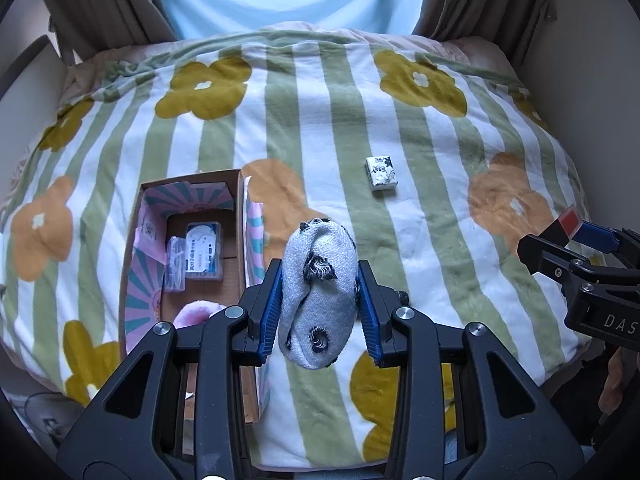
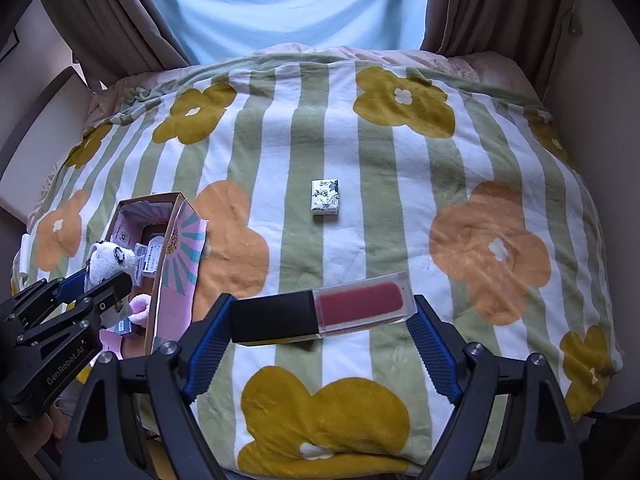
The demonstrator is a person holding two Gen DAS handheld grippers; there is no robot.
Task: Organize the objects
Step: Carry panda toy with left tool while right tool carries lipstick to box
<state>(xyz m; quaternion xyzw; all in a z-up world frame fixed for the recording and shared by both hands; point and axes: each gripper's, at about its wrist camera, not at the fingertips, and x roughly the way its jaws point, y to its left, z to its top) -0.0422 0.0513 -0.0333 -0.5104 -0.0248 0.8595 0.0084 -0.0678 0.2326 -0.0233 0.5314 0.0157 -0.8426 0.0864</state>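
My left gripper (image 1: 320, 280) is shut on a rolled grey-white sock with black markings (image 1: 320, 292), held upright above the striped flower blanket (image 1: 420, 240), just right of the open cardboard box (image 1: 132, 264). My right gripper (image 2: 324, 306) is shut on a lip gloss tube (image 2: 320, 312) that lies crosswise between the blue pads, black cap to the left, red end to the right. The right wrist view shows the left gripper (image 2: 102, 276) with the sock (image 2: 106, 258) over the box (image 2: 176, 256). A small patterned tissue pack (image 1: 381, 174) (image 2: 325, 200) lies alone mid-blanket.
The box holds clear plastic cases with blue labels (image 1: 202, 250) and a pink plush item (image 1: 196, 312). The bed fills the space between brown curtains (image 1: 100, 4) and pale walls. My right gripper (image 1: 576, 236) shows at the right edge of the left wrist view.
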